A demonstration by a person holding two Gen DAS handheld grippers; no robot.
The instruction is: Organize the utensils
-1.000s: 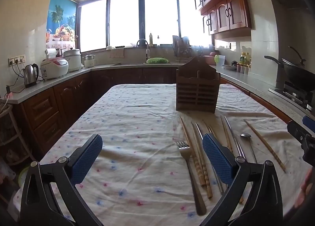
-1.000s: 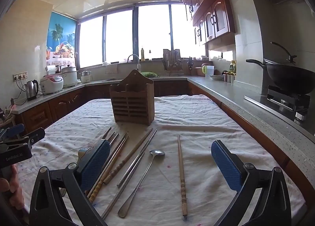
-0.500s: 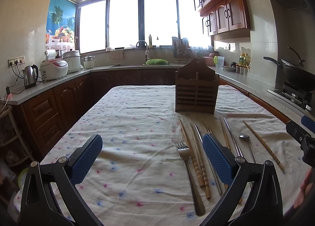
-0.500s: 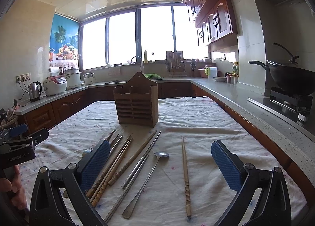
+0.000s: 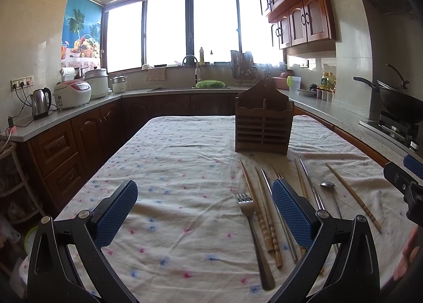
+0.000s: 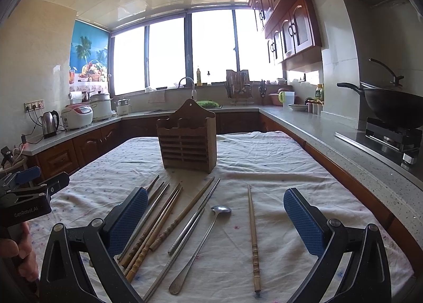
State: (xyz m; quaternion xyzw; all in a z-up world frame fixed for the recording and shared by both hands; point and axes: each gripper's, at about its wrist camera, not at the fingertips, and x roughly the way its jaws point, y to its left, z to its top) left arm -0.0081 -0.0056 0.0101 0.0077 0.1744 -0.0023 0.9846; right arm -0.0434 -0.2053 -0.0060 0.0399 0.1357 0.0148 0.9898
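Both grippers hover with jaws wide apart and empty above the utensils.

The left gripper (image 5: 205,213) spreads its blue-padded fingers over the flower-dotted white tablecloth (image 5: 171,171); the right gripper (image 6: 215,217) spreads its own over the row of cutlery. In front of the slatted brown wooden utensil holder (image 6: 187,141) lie the silver metal fork (image 5: 251,226), carved wooden chopsticks (image 6: 158,221), steel chopsticks (image 6: 194,218) and the long-handled steel spoon (image 6: 203,237); one lone wooden chopstick (image 6: 253,234) lies apart, right of the spoon.
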